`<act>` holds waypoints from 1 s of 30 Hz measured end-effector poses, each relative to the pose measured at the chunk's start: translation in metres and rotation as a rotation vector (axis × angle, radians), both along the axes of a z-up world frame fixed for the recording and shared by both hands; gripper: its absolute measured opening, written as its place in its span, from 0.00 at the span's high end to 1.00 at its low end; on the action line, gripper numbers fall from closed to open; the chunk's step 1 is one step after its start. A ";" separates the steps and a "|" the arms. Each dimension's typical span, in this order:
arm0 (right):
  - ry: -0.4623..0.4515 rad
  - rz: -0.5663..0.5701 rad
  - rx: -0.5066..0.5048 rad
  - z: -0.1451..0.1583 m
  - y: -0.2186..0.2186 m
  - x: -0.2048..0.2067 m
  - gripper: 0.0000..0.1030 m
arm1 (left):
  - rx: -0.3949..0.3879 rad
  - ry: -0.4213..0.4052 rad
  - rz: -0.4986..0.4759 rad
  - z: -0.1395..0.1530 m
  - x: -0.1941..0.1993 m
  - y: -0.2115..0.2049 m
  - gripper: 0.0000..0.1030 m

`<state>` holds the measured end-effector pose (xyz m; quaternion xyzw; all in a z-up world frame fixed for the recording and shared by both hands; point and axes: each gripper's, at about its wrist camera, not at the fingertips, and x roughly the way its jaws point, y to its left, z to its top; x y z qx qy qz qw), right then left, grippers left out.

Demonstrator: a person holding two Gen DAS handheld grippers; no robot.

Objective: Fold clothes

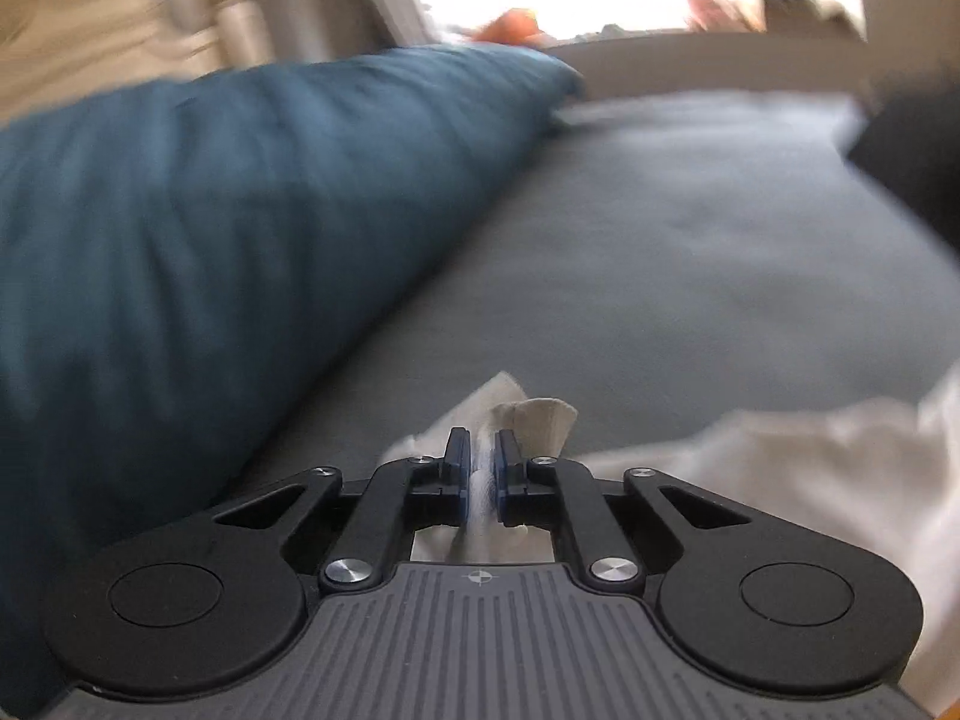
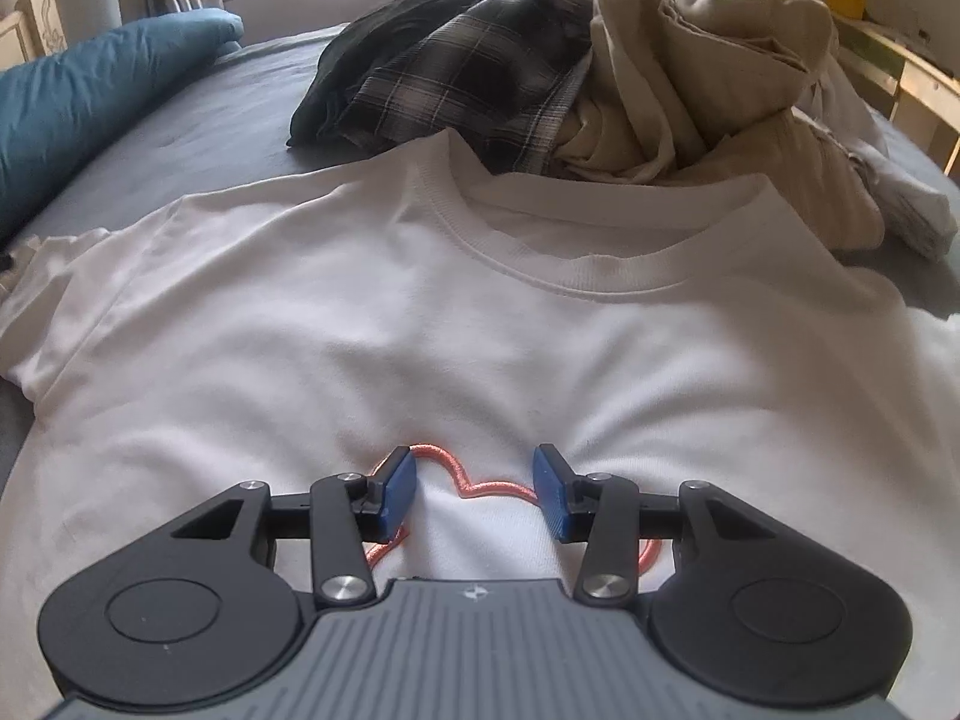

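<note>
A white T-shirt [image 2: 372,324] lies flat, front up, on the grey bed sheet [image 2: 240,120], collar away from me, with an orange embroidered outline [image 2: 480,489] on its chest. My right gripper [image 2: 475,489] is open and empty, its blue pads just above that outline. My left gripper [image 1: 478,459] is shut on a pinch of the white T-shirt [image 1: 528,414], apparently a sleeve edge, held low over the sheet [image 1: 660,276]; more white fabric [image 1: 810,468] trails to its right. The left wrist view is blurred by motion.
A blue pillow [image 1: 210,228] lies left of the left gripper; it also shows at the far left of the right wrist view [image 2: 90,96]. A pile of unfolded clothes, dark plaid [image 2: 456,84] and beige [image 2: 708,72], sits just beyond the collar. A bright window is behind.
</note>
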<state>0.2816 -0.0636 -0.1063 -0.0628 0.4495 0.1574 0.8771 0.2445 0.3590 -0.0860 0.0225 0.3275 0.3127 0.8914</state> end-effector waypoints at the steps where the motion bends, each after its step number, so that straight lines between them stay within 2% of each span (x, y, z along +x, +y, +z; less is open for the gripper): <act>1: -0.022 0.015 -0.005 0.007 0.007 -0.001 0.58 | -0.016 -0.038 0.024 0.007 -0.009 0.006 0.95; 4: -0.122 0.118 -0.008 0.031 0.040 -0.005 0.58 | -0.019 -0.126 0.069 0.026 -0.034 0.020 0.95; 7: -0.182 0.345 -0.007 0.054 0.105 -0.010 0.58 | 0.019 -0.174 0.109 0.043 -0.053 0.029 0.95; 10: -0.104 0.476 0.038 0.049 0.170 -0.006 0.58 | 0.040 -0.201 0.198 0.053 -0.069 0.041 0.95; 13: -0.036 0.558 0.070 0.037 0.223 -0.006 0.59 | 0.060 -0.174 0.245 0.051 -0.077 0.052 0.95; 17: 0.036 0.555 0.064 0.009 0.253 -0.011 0.58 | 0.010 -0.142 0.323 0.037 -0.095 0.076 0.97; 20: 0.078 0.511 0.099 -0.008 0.244 -0.011 0.59 | -0.114 -0.163 0.342 0.025 -0.121 0.095 0.96; 24: 0.070 0.526 0.142 -0.010 0.234 -0.009 0.59 | -0.166 -0.139 0.379 0.011 -0.150 0.096 0.97; 26: 0.086 0.515 0.156 -0.009 0.235 -0.005 0.59 | -0.219 -0.152 0.410 0.009 -0.169 0.096 0.97; 28: 0.096 0.500 0.170 -0.009 0.235 -0.003 0.58 | -0.236 -0.151 0.430 0.013 -0.182 0.092 0.97; 30: 0.094 0.497 0.172 -0.010 0.235 -0.004 0.58 | -0.229 -0.164 0.390 0.019 -0.191 0.085 0.97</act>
